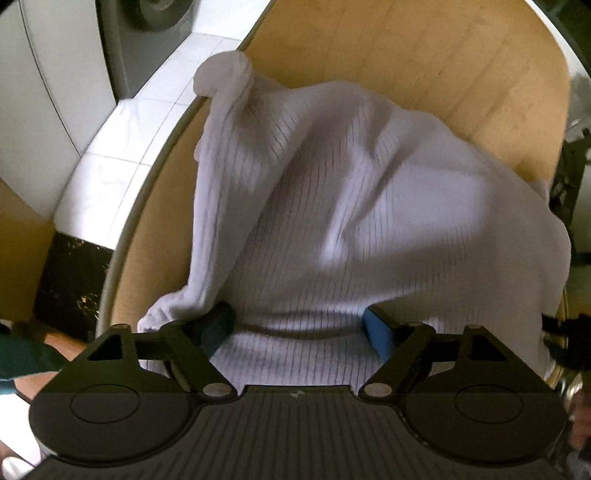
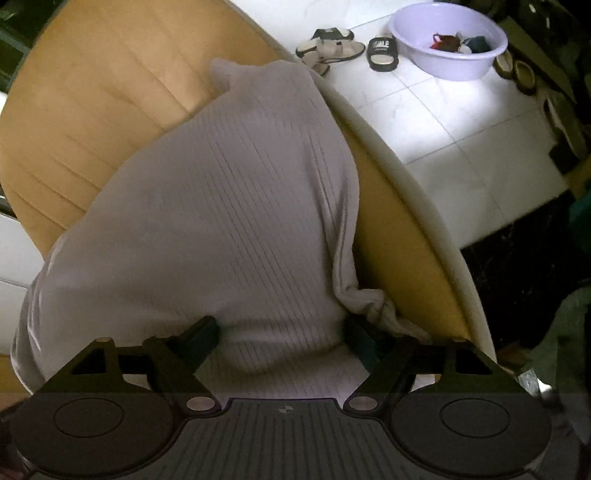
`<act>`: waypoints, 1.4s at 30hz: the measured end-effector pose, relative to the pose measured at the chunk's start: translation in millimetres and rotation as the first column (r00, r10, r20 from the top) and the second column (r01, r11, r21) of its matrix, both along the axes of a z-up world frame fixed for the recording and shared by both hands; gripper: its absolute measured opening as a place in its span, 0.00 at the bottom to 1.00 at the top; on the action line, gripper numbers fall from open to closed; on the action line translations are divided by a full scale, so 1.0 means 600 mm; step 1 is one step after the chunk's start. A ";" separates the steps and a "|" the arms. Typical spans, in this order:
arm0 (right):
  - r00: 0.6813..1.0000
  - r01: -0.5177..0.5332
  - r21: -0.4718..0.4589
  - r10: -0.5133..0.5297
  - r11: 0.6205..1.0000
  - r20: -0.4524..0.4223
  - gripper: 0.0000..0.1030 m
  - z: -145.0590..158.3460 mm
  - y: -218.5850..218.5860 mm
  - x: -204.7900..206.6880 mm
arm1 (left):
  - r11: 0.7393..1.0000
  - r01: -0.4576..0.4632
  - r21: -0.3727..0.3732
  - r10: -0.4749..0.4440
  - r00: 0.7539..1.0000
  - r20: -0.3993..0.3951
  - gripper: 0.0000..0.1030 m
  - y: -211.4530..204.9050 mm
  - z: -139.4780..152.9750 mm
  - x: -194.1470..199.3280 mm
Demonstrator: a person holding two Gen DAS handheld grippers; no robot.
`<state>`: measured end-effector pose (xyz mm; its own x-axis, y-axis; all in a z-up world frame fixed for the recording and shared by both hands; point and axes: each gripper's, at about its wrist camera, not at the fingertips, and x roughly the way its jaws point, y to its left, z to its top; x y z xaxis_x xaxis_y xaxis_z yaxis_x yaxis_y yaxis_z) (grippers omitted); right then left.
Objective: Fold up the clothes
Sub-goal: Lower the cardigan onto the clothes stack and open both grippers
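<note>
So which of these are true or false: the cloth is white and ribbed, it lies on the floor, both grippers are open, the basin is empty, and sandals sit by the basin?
1. The garment is white and ribbed. True.
2. It lies on the floor. False: it lies on a wooden table.
3. The left gripper and right gripper are open. True.
4. The basin is empty. False: small items lie inside.
5. Sandals sit beside the basin. True.

Only lettering anywhere: white print across strap of black slide sandal [image 2: 383, 51] on floor tiles, too small and blurry to read properly. Nothing else legible.
</note>
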<state>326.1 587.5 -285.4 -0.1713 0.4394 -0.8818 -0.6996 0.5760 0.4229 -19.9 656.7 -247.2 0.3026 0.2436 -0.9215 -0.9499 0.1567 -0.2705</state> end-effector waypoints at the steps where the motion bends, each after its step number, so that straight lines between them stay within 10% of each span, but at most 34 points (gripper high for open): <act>1: 1.000 0.002 -0.008 -0.002 1.000 -0.001 0.75 0.002 0.004 -0.001 | 1.000 0.000 -0.004 0.000 1.000 -0.005 0.84 0.005 -0.002 0.003; 7: 1.000 -0.031 -0.009 0.031 0.999 0.005 0.73 0.070 0.012 0.004 | 1.000 0.021 -0.014 -0.021 1.000 0.014 0.83 0.013 0.063 -0.008; 13: 0.999 -0.033 0.161 0.026 0.986 0.046 0.77 0.161 0.039 0.012 | 0.986 0.071 0.152 -0.089 0.989 0.118 0.84 0.033 0.158 -0.003; 22: 0.974 -0.158 0.028 0.152 0.987 0.165 0.82 0.080 0.170 0.004 | 0.990 0.097 0.100 -0.101 0.994 0.039 0.85 0.113 0.033 0.021; 30: 0.967 -0.153 -0.058 0.162 0.987 0.195 0.88 0.056 0.215 0.000 | 0.990 0.122 0.066 -0.121 0.992 -0.022 0.99 0.113 0.047 0.056; 42: 0.965 -0.179 0.024 0.170 0.984 0.199 0.99 0.202 0.052 -0.011 | 0.991 0.107 0.079 -0.096 0.987 -0.130 0.99 -0.006 0.174 0.080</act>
